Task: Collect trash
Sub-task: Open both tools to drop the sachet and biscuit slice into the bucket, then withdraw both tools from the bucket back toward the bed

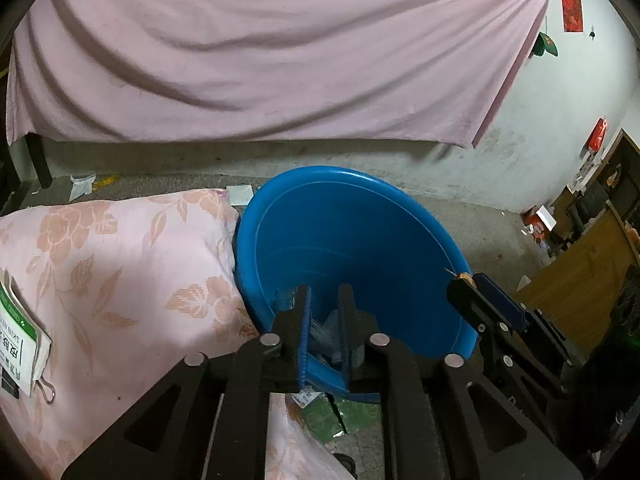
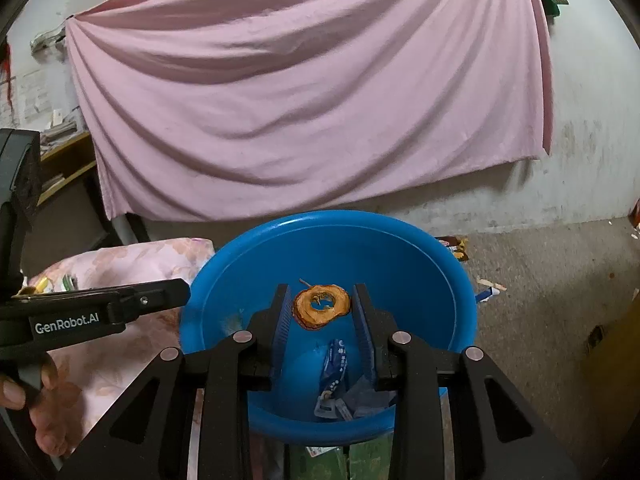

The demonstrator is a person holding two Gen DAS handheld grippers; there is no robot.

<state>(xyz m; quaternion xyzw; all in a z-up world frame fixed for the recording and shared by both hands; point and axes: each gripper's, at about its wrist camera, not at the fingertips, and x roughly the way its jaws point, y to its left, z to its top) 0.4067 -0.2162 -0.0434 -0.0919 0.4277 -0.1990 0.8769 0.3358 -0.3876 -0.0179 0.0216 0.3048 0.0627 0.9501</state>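
A blue plastic basin stands on the floor, with crumpled blue and white wrappers lying in its bottom. Over the basin, my right gripper is shut on a brown, dried ring-shaped fruit slice. In the left wrist view the right gripper reaches in from the right above the rim, with a bit of the slice at its tip. My left gripper hangs over the basin's near side, open, nothing between its fingers. From the right wrist view, the left gripper shows side-on at the left.
A pink floral pillow presses against the basin's left side, a printed packet on it. A pink sheet hangs behind. Litter lies on the concrete floor. A green wrapper lies under the basin's near edge. A wooden cabinet stands at right.
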